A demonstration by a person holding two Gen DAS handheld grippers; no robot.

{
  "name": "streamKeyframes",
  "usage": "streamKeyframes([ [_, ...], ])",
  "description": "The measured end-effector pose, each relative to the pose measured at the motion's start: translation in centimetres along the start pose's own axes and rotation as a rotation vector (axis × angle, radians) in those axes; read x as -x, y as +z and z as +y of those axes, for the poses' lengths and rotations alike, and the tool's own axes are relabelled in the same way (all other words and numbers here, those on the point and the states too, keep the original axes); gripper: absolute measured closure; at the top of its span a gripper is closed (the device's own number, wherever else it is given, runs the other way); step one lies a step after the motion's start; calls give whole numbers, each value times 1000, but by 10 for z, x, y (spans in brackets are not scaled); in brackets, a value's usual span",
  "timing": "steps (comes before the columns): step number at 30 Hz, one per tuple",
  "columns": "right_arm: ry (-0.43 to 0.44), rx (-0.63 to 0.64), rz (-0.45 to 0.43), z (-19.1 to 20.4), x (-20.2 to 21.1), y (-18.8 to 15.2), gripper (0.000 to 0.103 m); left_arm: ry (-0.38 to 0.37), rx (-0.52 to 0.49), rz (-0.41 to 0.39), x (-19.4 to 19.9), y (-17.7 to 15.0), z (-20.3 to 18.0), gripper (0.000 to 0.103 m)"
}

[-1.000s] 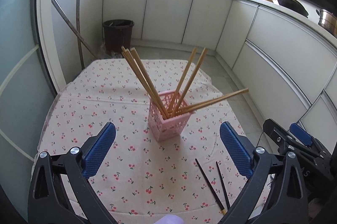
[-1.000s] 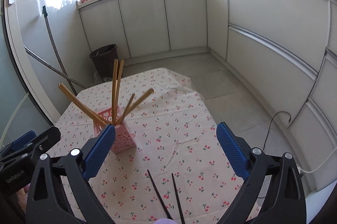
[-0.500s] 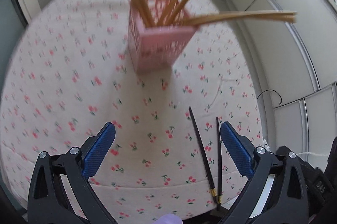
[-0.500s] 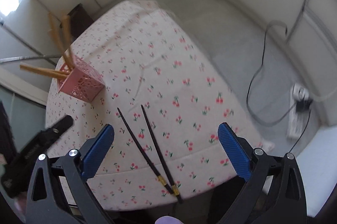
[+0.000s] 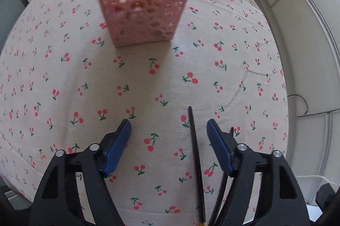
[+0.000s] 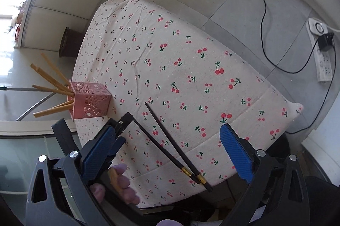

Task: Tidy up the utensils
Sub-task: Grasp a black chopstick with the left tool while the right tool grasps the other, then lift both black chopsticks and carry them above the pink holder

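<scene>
A pink perforated holder (image 5: pixel 142 7) (image 6: pixel 90 101) with several wooden chopsticks (image 6: pixel 50 79) stands on the cherry-print tablecloth (image 5: pixel 63 77). Two black chopsticks (image 6: pixel 170 145) with gold bands lie side by side near the table's front edge. My left gripper (image 5: pixel 169 126) is open and low over the cloth; one black chopstick (image 5: pixel 196 160) lies between its fingers near the right one, the other is partly hidden under the right finger (image 5: pixel 218 149). My right gripper (image 6: pixel 167 145) is open and empty, above the black chopsticks. The left gripper also shows in the right wrist view (image 6: pixel 119 128).
The cloth's front edge (image 6: pixel 212 164) drops off just behind the chopstick ends. A power strip (image 6: pixel 320 51) and cable (image 6: pixel 263 13) lie on the floor to the right. A dark bin (image 6: pixel 70 43) stands beyond the table. White cabinets (image 5: pixel 308 24) run along the right.
Both grippers have tilted down and dropped toward the table. The left gripper moved forward and closed partway around one black chopstick. The right one now looks down on the front edge.
</scene>
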State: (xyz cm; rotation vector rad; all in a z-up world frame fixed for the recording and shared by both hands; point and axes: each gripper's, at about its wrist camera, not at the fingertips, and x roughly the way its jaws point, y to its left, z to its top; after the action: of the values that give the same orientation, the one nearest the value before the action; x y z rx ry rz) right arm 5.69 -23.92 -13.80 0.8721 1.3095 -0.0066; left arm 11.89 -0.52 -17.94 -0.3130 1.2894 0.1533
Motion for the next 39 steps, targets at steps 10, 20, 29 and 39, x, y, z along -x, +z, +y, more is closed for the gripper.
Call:
streamKeyframes([
  [10,-10,-30,-3,-7,0,5,7,119,-217,-138,1,-30,-40,85],
  [20,-127,103,44,9,-30,-2,7,-76,-123,-138,19,-18,15,100],
  [29,-246,292,81,44,-74,-10,7,-119,-51,-294,113,14,129,100],
  [39,-444,634,-16,95,-126,-41,58,-160,-17,-502,202,38,171,100],
])
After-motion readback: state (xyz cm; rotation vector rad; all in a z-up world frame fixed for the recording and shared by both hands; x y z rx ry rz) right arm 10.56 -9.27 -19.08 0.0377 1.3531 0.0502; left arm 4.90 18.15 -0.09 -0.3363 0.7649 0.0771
